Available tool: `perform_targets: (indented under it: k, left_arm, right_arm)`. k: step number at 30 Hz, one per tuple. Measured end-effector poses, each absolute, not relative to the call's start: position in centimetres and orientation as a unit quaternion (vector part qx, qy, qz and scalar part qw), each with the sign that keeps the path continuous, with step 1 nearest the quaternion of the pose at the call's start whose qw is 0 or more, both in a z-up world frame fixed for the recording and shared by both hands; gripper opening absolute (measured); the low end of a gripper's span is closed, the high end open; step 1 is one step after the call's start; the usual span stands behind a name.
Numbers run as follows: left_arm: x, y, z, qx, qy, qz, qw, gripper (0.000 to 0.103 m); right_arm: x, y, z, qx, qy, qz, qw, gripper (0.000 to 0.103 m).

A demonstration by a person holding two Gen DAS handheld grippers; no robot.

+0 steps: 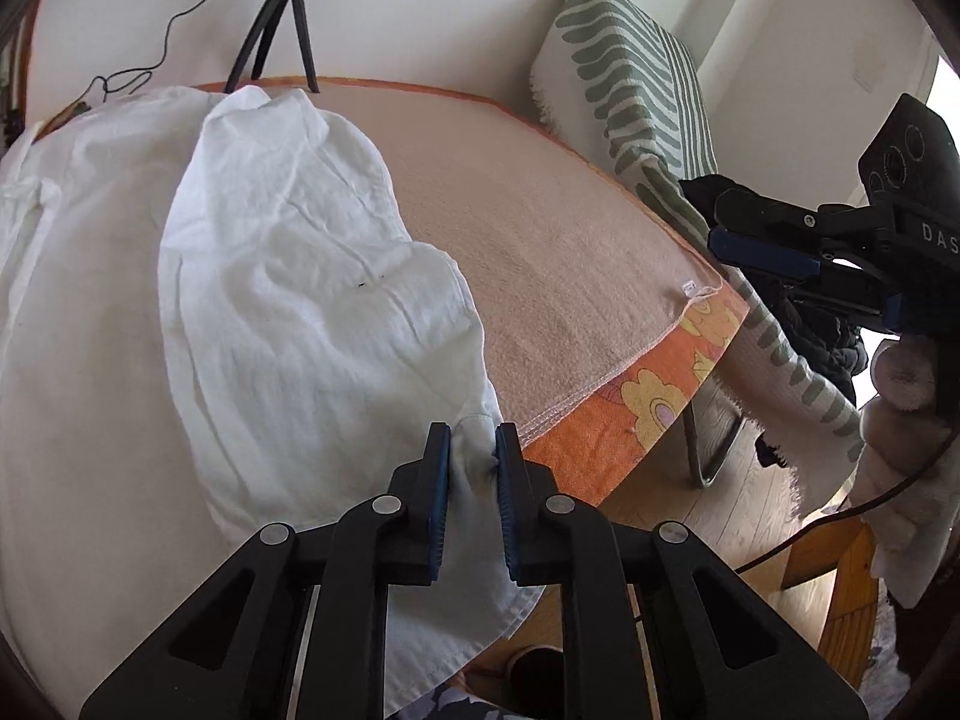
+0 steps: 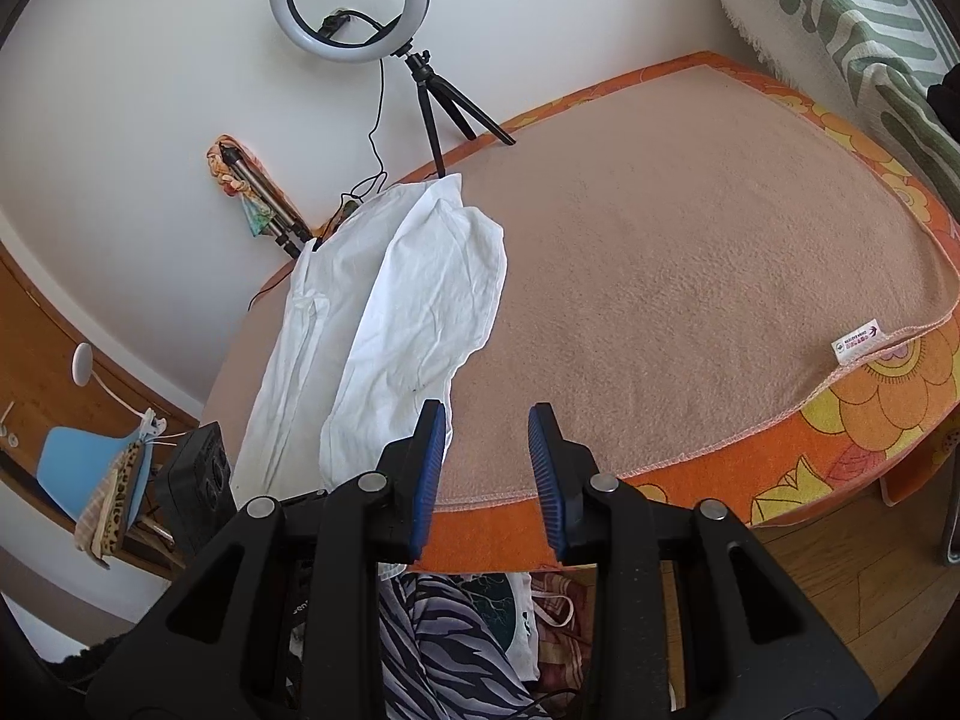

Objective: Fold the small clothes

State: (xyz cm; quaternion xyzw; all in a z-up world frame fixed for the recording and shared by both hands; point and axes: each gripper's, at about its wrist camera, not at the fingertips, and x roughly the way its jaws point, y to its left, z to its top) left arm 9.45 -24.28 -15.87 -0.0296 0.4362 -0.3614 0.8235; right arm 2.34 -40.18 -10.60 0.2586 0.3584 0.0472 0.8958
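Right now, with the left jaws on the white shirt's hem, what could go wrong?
1. The left gripper pinches only a small bunch of the white shirt near the table edge; it could slip free.
2. Pulling may undo the folded layer.
3. The right gripper holds nothing, so the shirt may drag.

Black left gripper (image 1: 472, 462) with blue-padded fingers (image 1: 440, 480), silver pivot screws.

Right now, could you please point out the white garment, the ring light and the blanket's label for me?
white garment (image 2: 420, 276): right wrist view, folded-over upper layer.
ring light (image 2: 350, 0): right wrist view, its lit ring.
blanket's label (image 2: 857, 342): right wrist view, middle of the tag.
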Motion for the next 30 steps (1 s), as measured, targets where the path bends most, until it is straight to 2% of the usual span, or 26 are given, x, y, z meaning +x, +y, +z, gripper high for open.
perform_targets:
  k: [1, 2, 3, 8, 16, 25, 27, 28, 29, 30]
  left_arm:
    - [9.4, -23.9, -15.6, -0.037, 0.433, -0.361, 0.825, 0.013]
    - [9.2, -23.6, -15.3, -0.040, 0.429, -0.362, 0.827, 0.013]
    - [9.0, -23.4, -15.0, -0.043, 0.427, -0.364, 0.827, 0.013]
    - [8.9, -21.9, -14.0, -0.082, 0.418, -0.368, 0.827, 0.013]
    - [9.2, -18.2, -12.0, -0.159, 0.397, -0.368, 0.825, 0.013]
    - [9.5, -15.8, -12.4, -0.215, 0.398, -0.369, 0.812, 0.013]
    - [9.6, -15.4, -12.9, -0.237, 0.397, -0.373, 0.804, 0.013]
    - [9.5, -15.3, -13.2, -0.243, 0.400, -0.373, 0.801, 0.013]
    - [9.4, -15.3, -13.5, -0.249, 0.402, -0.374, 0.798, 0.013]
    - [9.3, -15.3, -13.9, -0.256, 0.403, -0.376, 0.794, 0.013]
  right_arm:
    - [3.1, -40.2, -10.6, 0.259, 0.359, 0.053, 0.895, 0.035]
    - [4.1, -40.4, -10.6, 0.262, 0.361, 0.064, 0.893, 0.050]
    - [5.1, -40.6, -10.7, 0.267, 0.360, 0.070, 0.891, 0.056]
    - [11.9, -41.9, -12.0, 0.314, 0.363, 0.110, 0.870, 0.065]
    - [22.5, -41.4, -16.4, 0.376, 0.408, 0.134, 0.821, 0.067]
    - [28.2, -40.4, -19.0, 0.398, 0.423, 0.102, 0.807, 0.067]
    - [29.1, -40.4, -19.2, 0.406, 0.426, 0.098, 0.803, 0.063]
    - [29.5, -40.3, -19.2, 0.408, 0.426, 0.098, 0.802, 0.051]
    - [30.0, -40.1, -19.1, 0.406, 0.430, 0.101, 0.800, 0.028]
    - [30.5, -39.7, -18.8, 0.396, 0.437, 0.103, 0.801, 0.015]
